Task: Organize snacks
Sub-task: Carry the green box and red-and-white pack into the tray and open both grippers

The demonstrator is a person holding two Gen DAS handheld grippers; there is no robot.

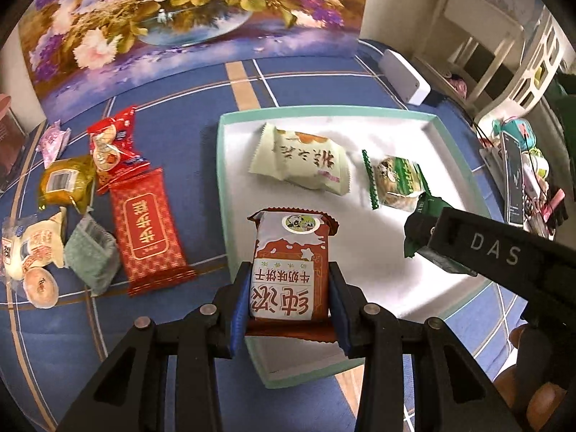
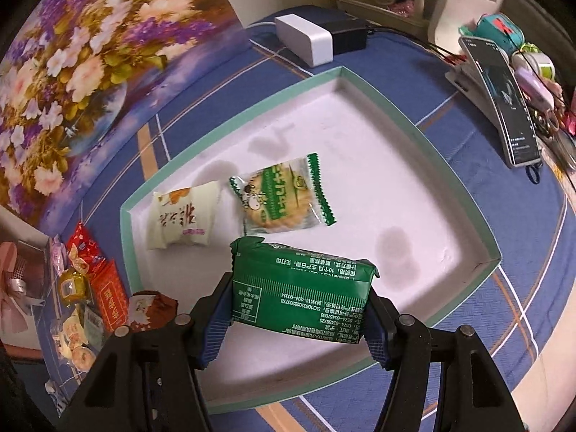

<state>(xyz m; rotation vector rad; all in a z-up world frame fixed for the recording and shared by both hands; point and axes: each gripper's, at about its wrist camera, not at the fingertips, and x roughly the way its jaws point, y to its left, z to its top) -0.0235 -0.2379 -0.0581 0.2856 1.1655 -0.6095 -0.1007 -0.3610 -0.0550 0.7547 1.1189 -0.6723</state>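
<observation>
Both packets held over the tray. Left gripper fingers nearly closed, pinching brown biscuit packet above tray's near rim. Right gripper fingers half open, clamping green packet over tray's middle. Risk: brown packet, released here, likely straddles the rim and tips out.

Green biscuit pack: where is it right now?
The green biscuit pack is clamped in the right gripper, held over the near part of the white tray, just in front of the round cookie packet lying inside.
</observation>
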